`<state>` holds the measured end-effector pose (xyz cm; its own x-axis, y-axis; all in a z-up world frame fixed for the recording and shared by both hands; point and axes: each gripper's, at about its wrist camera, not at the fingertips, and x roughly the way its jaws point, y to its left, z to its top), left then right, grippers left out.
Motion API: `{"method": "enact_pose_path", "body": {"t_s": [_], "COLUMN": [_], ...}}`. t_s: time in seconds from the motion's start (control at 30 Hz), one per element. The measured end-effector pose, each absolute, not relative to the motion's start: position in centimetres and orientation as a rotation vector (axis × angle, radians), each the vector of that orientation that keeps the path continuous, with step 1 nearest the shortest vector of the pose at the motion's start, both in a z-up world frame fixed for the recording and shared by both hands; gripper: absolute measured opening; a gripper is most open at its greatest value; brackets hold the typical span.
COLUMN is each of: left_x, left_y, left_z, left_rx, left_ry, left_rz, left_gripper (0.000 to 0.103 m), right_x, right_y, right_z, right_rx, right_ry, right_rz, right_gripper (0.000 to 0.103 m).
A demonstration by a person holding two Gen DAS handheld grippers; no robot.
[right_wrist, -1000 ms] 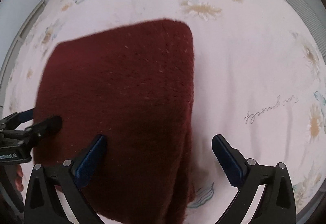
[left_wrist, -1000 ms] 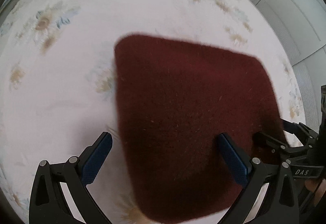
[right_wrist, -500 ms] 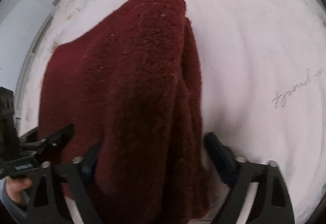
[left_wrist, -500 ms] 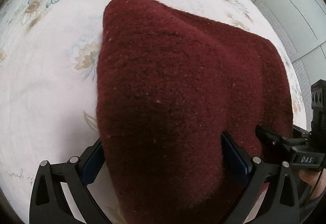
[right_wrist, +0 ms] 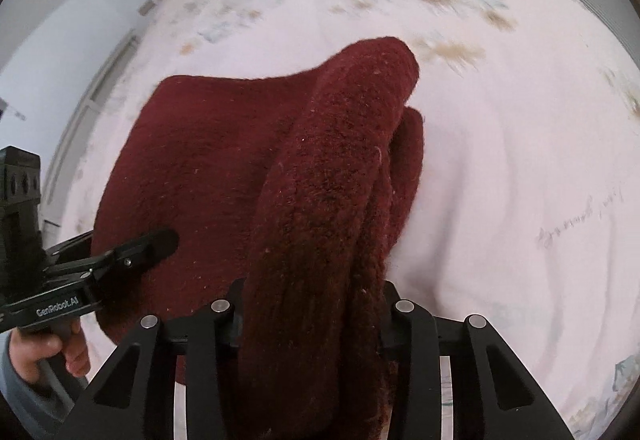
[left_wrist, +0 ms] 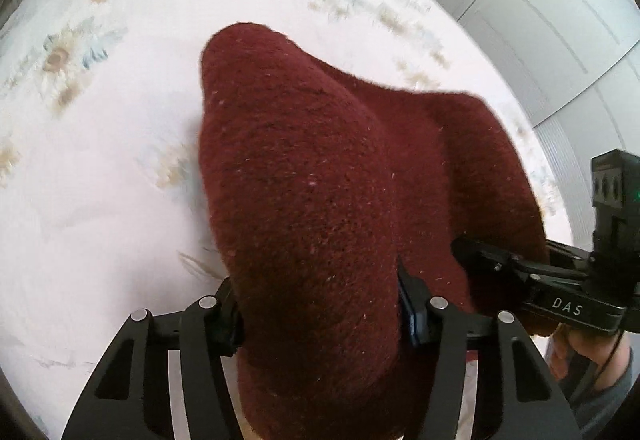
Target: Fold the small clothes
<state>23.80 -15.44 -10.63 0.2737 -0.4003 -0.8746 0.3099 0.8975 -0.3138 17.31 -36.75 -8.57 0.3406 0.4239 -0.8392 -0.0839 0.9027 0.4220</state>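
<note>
Pinching the dark red knit garment (left_wrist: 304,200) at its near edge with both grippers: left gripper (left_wrist: 320,314) jaws are closed in on a thick bunch of fabric, right gripper (right_wrist: 310,314) jaws are doing the same on the other near corner, where several layers are stacking between the pads. Garment is lying on the bed (left_wrist: 100,160), with its near edge rising into the two grips and its far part draping back toward the sheet; whether the far edge is touching the sheet is hard to tell through the blur. Judging handling: soft, thick, fuzzy wool-type knit, no stiffness, so it is sagging between the two hold points and will likely bunch rather than crease cleanly. Probably moderately heavy for its size, grippy rather than slippery, not fragile. Best hold looks like the corners of the near edge, taking all layers at once. Bed cover is pale, smooth cotton-like cloth with a faded floral print; a white wardrobe (left_wrist: 540,0) is standing beyond it.
</note>
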Motion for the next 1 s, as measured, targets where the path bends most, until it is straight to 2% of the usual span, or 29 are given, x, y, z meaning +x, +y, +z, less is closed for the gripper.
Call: {"method": "enact_pose_path", "body": {"t_s": [0.13, 0.3, 0.4, 0.53, 0.67, 0.87, 0.93, 1.0], "left_x": [23.7, 22.8, 21.7, 20.2, 19.4, 17.6, 17.6, 17.4], "left_y": [-11.7, -7.0, -3.9, -2.1, -1.3, -0.1, -1.2, -1.5], "left_z": [-7.0, -5.0, -5.5, -9.3, -13.1, -12.9, -12.3, -11.6], "left_rx": [-0.092, -0.086, -0.095, -0.095, -0.135, -0.14, -0.142, -0.142], "left_ry": [1.141, 1.096, 1.096, 1.147, 1.176, 1.176, 1.193, 1.202], "left_rz": [-0.468, -0.416, -0.384, -0.345, -0.322, -0.309, -0.296, -0.27], "left_gripper": [0.053, 0.053, 0.053, 0.053, 0.06, 0.069, 0.069, 0.074], "right_x": [17.6, 18.0, 17.8, 17.6, 17.4, 16.4, 16.8, 16.6], "right_y": [-32.9, -28.0, -25.3, -23.1, -23.6, -25.9, -25.2, -25.7], "right_z": [-5.8, -5.8, -7.7, -11.9, -13.2, -10.5, -9.7, -8.8], "right_rx": [0.295, 0.269, 0.228, 0.193, 0.263, 0.205, 0.186, 0.17], "right_ry": [1.137, 1.141, 1.178, 1.266, 1.265, 1.233, 1.207, 1.184], "right_rz": [0.388, 0.438, 0.44, 0.406, 0.41, 0.352, 0.343, 0.336], "right_gripper": [0.041, 0.041, 0.041, 0.043, 0.051, 0.062, 0.076, 0.081]}}
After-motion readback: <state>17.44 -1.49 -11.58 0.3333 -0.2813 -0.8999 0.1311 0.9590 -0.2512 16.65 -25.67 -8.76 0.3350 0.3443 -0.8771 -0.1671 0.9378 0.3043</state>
